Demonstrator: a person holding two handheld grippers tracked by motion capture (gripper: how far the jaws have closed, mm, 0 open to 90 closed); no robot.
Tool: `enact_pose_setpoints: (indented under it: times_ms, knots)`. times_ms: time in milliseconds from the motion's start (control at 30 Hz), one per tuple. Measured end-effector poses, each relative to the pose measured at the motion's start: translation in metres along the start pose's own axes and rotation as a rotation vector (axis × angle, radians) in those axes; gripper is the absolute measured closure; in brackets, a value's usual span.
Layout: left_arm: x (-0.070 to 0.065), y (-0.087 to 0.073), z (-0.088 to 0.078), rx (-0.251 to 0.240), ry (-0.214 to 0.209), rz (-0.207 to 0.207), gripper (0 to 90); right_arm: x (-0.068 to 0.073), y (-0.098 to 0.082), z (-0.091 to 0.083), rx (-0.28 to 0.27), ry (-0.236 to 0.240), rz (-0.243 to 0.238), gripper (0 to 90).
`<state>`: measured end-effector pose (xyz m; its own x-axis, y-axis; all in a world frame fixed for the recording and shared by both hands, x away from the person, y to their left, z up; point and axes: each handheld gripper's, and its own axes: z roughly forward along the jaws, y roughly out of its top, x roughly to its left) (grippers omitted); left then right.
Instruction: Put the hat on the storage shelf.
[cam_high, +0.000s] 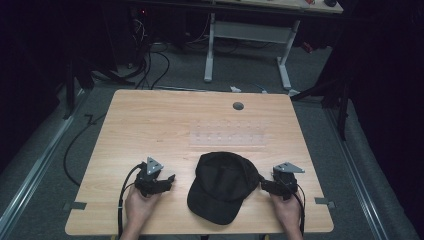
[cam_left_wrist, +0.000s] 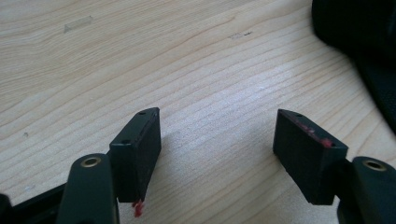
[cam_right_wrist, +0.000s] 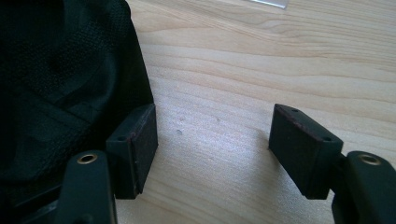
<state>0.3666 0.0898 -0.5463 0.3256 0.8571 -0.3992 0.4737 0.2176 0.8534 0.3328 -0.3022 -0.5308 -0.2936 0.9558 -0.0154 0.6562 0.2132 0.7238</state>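
A black baseball cap (cam_high: 222, 185) lies on the wooden table (cam_high: 150, 120) near its front edge, brim toward the person. Left of the cap, my left gripper (cam_high: 170, 179) rests low over bare wood, pointing toward it. In the left gripper view its jaws (cam_left_wrist: 217, 135) stand wide apart with nothing between them, and the cap (cam_left_wrist: 359, 32) sits off at the upper right. My right gripper (cam_high: 264, 184) is at the cap's right side. Its jaws (cam_right_wrist: 215, 128) are open over bare wood, the left one right beside the cap's fabric (cam_right_wrist: 60, 70).
A clear plastic strip (cam_high: 228, 135) lies flat just beyond the cap. A grey cable hole (cam_high: 238, 106) sits near the table's far edge. Tape tabs (cam_high: 75, 205) mark the front corners. A second desk with white legs (cam_high: 250, 30) stands behind, cables on the floor.
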Motion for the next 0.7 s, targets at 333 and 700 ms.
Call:
enact_pose_setpoints:
  times_ms: [333, 700]
  knots:
    - [0.0001, 0.0, 0.0, 0.0, 0.002, -0.001, 31.7, 0.0, 0.0006, 0.0006, -0.001, -0.002, 0.001, 33.1]
    - [0.001, 0.0009, -0.0001, -0.003, 0.004, -0.013, 31.1, 0.0002, 0.0005, 0.0006, -0.001, -0.003, 0.003, 34.1]
